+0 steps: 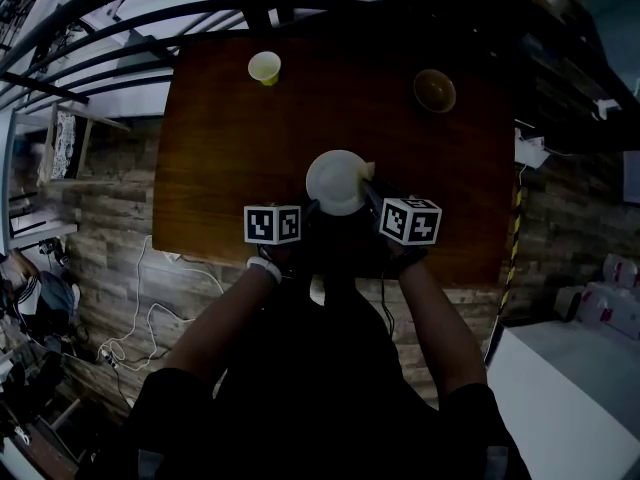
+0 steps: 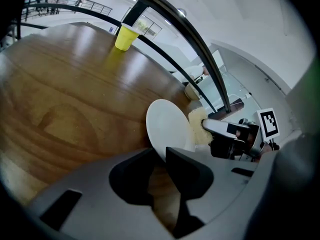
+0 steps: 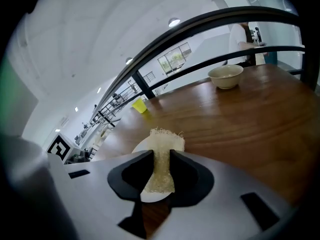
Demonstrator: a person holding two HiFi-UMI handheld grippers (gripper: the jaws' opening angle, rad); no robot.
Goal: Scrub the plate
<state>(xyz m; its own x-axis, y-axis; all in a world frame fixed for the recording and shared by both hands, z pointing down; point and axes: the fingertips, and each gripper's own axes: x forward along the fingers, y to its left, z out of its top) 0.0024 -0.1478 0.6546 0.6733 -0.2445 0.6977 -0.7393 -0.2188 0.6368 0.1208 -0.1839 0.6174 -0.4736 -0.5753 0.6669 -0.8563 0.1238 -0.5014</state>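
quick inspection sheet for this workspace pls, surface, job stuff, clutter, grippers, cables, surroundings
surface: brown wooden table, bare wood between the items
job's things: white plate held by its rim; pale scrub pad lying against the plate
clutter: yellow cup at the far left; bowl at the far right
grippers: left hand-held gripper shut on the plate rim; right hand-held gripper shut on the scrub pad
cables: white cable looped on the floor left of the person
surroundings: plank floor; dark railing beyond the table
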